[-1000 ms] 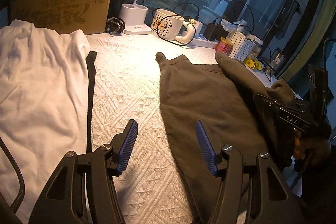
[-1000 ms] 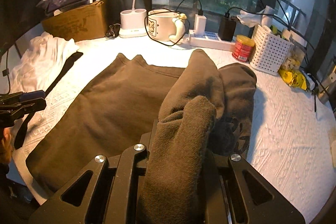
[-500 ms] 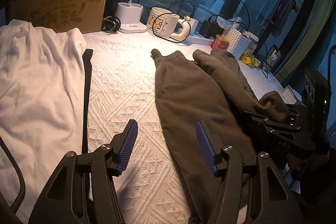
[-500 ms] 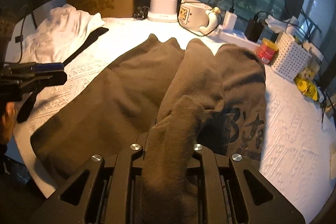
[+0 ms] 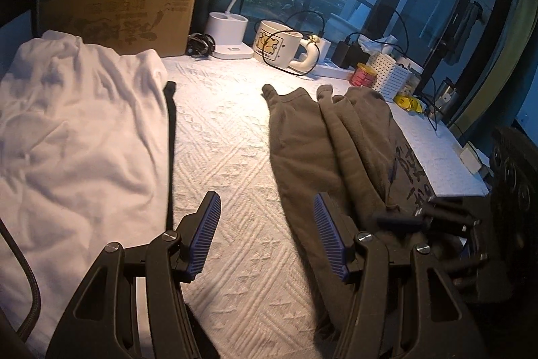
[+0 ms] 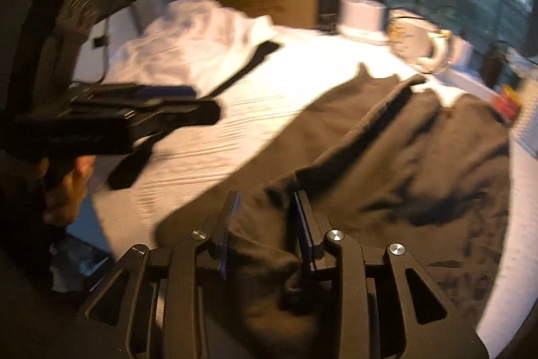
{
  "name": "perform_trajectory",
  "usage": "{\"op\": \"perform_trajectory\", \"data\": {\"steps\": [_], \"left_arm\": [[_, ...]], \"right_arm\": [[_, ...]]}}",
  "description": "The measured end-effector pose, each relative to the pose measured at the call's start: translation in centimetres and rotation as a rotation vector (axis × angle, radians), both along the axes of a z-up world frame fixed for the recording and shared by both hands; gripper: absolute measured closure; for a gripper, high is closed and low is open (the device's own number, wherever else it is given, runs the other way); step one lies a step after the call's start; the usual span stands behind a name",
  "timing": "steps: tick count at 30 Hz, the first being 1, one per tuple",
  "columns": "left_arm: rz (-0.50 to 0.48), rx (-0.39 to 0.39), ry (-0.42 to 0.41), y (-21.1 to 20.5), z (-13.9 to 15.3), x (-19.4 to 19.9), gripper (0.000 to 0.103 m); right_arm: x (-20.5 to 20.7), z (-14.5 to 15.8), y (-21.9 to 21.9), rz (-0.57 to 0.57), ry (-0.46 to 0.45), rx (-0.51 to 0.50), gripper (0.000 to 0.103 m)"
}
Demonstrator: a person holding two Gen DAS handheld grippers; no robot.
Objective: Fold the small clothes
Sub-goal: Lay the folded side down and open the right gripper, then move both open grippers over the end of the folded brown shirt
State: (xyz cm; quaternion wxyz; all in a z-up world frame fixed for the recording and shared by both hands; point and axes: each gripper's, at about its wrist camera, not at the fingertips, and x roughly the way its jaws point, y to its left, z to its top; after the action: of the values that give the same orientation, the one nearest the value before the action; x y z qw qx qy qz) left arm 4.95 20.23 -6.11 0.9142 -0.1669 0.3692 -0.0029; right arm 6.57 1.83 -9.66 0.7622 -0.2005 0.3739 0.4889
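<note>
One side of the shirt [image 5: 339, 157] is folded; right tongs [image 6: 265, 211] have just been opening, cloth between them, left tongs [image 5: 265, 224] open and empty near the worktop's [image 5: 228, 130] front edge.

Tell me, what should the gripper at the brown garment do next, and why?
Probably draw the right gripper back off the brown garment. Its jaws have just been opening, cloth still sits between them, and the folded part already lies flat on the white cover.

Home desk by window, lamp [image 5: 232, 19], mug [image 5: 277, 44], cardboard box [image 5: 124, 15], textured tablecloth [image 5: 228, 137]
</note>
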Motion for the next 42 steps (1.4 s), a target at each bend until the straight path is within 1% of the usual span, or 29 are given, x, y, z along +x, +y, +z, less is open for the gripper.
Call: {"op": "perform_trajectory", "data": {"steps": [1,2,4,7,9,11,14,17,20,21,23,26,27,28,30,31,34,38,40,42], "left_arm": [[0.007,0.006,0.003,0.1,0.0,-0.2,0.045],[0.015,0.012,0.004,0.2,0.1,-0.4,0.045],[0.029,0.022,0.006,0.2,0.2,-0.6,0.045],[0.036,0.035,-0.010,0.0,0.9,-1.2,0.045],[0.030,0.041,-0.021,-0.4,1.3,-1.4,0.045],[0.009,0.046,-0.029,-1.3,1.6,-1.2,0.045],[-0.033,0.047,-0.038,-3.0,2.0,-0.8,0.045],[-0.107,0.026,-0.051,-5.2,2.2,-0.4,0.045],[-0.221,-0.010,-0.052,-8.0,1.9,-0.1,0.045],[-0.245,-0.008,-0.044,-8.8,1.7,-0.1,0.045],[-0.294,0.020,-0.001,-10.7,0.7,0.2,0.045],[-0.329,0.027,0.025,-12.4,-0.2,0.1,0.045],[-0.342,0.043,0.032,-13.0,-0.5,-0.1,0.048],[-0.354,0.071,0.028,-13.7,-0.8,-0.3,0.071],[-0.359,0.129,0.056,-14.9,-1.5,-0.3,0.097],[-0.351,0.146,0.066,-15.1,-1.8,-0.4,0.102],[-0.310,0.191,0.042,-14.9,-1.4,-0.9,0.102],[-0.225,0.225,-0.023,-13.2,1.0,-1.8,0.103],[-0.208,0.242,-0.027,-12.6,1.6,-2.1,0.103],[-0.204,0.234,-0.008,-12.2,1.2,-2.1,0.103]], "right_arm": [[-0.5,-0.3,0.5,0.040,0.026,0.003,0.067],[-1.0,-0.6,0.9,0.085,0.054,0.006,0.061],[-1.8,-0.8,1.3,0.112,0.049,0.006,0.056],[-2.3,-0.2,0.7,0.117,0.039,0.032,0.056],[-2.2,0.8,-0.5,0.093,0.016,0.058,0.056],[-2.0,1.8,-1.9,0.055,-0.008,0.079,0.056],[-0.9,3.2,-4.7,-0.035,-0.055,0.107,0.055],[0.4,3.8,-8.1,-0.129,-0.087,0.122,0.055],[2.0,3.4,-11.6,-0.237,-0.107,0.116,0.055],[2.5,3.2,-12.4,-0.269,-0.114,0.108,0.055],[3.6,2.6,-14.7,-0.354,-0.128,0.087,0.055],[5.1,1.7,-17.8,-0.451,-0.110,0.089,0.055],[5.4,1.4,-18.9,-0.476,-0.102,0.093,0.055],[5.6,1.1,-19.7,-0.500,-0.096,0.090,0.055],[5.9,0.4,-20.9,-0.533,-0.089,0.082,0.055],[6.0,0.0,-21.4,-0.545,-0.080,0.081,0.055],[5.7,-0.7,-22.4,-0.552,-0.064,0.085,0.055],[4.8,-1.4,-23.0,-0.547,-0.045,0.101,0.055],[4.4,-1.7,-23.1,-0.540,-0.034,0.111,0.055],[3.9,-2.0,-22.9,-0.530,-0.033,0.108,0.055]]}}
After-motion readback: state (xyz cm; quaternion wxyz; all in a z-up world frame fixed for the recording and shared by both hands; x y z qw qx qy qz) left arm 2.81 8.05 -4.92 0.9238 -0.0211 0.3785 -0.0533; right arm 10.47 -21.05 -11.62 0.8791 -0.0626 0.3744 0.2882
